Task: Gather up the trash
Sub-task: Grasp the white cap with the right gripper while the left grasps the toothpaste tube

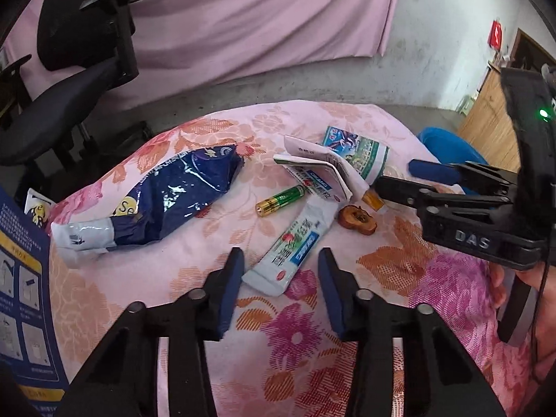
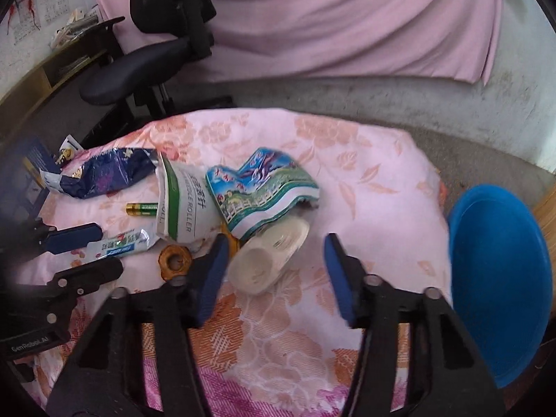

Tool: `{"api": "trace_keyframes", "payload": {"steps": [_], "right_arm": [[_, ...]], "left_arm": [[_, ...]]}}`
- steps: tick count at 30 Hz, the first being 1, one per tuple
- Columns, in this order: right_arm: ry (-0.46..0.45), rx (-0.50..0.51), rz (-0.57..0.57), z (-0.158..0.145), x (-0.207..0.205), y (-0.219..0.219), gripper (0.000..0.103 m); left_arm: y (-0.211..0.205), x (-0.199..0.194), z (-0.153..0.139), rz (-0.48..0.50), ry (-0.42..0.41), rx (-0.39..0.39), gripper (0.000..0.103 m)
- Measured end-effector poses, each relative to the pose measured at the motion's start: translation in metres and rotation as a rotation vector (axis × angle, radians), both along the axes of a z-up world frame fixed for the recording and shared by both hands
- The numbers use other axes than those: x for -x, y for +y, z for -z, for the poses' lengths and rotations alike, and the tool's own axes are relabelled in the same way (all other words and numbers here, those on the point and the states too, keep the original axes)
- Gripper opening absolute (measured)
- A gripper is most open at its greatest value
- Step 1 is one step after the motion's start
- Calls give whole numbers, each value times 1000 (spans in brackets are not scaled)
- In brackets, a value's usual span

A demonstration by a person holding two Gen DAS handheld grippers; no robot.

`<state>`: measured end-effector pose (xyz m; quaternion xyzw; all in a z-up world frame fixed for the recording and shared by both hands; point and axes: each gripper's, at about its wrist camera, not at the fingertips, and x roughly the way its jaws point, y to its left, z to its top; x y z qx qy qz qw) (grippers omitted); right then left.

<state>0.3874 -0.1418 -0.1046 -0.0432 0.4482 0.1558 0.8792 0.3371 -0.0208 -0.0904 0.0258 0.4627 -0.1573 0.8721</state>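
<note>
1. We hold the left gripper [image 1: 279, 260] low over the floral cloth [image 1: 399, 271], jaws spread; the flat end of the toothpaste tube [image 1: 295, 246] lies between the fingertips, nothing pinched.
2. The right gripper [image 2: 276, 246] is also spread wide, w/ nothing in it. A clear plastic bottle [image 2: 267, 260] w/ a loose blue-green label [image 2: 260, 187] lies on its side just in front, nearer to the left finger [image 2: 210, 271].
3. Trash on the cloth, approx. from left: crumpled dark blue snack bag [image 1: 166, 201], green-gold AA battery [image 1: 279, 201], toothpaste tube, folded white carton [image 1: 326, 170] resting on the upper part of the tube, brown dried fruit slice [image 1: 358, 220] just beside the tube.
4. A blue round bin [image 2: 500, 278] stands at the right edge of the cloth, apart from the trash.
5. Behind the cloth: black office chair [image 2: 153, 48] and pink curtain [image 2: 347, 17].
6. At far left in the left wrist view a dark blue instruction leaflet [image 1: 24, 278] stands up.
</note>
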Motion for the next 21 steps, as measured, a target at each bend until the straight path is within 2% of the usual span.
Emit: {"api": "trace_keyframes", "payload": {"steps": [3, 4, 7, 15, 16, 17, 18, 21], "right_arm": [[19, -19, -3, 1, 0, -3, 65], [28, -32, -6, 2, 0, -4, 58], [45, -66, -5, 2, 2, -10, 57], [35, -123, -28, -4, 27, -25, 57], [27, -135, -30, -7, 32, -28, 57], [11, -146, -31, -10, 37, -31, 41], [-3, -150, -32, -13, 41, -34, 38], [-41, -164, -29, -20, 51, -41, 38]], "left_arm": [[-4, -1, 2, 27, 1, -12, 23], [-6, 0, 3, 37, 0, -18, 20], [-9, 2, 4, 50, -11, -28, 19], [1, 15, -2, 0, -23, 68, 19], [3, 20, -4, -11, -36, 87, 19], [2, 25, -8, -14, -57, 96, 19], [1, 31, -12, -19, -90, 99, 19], [-2, 44, -23, -27, -174, 114, 19]]}}
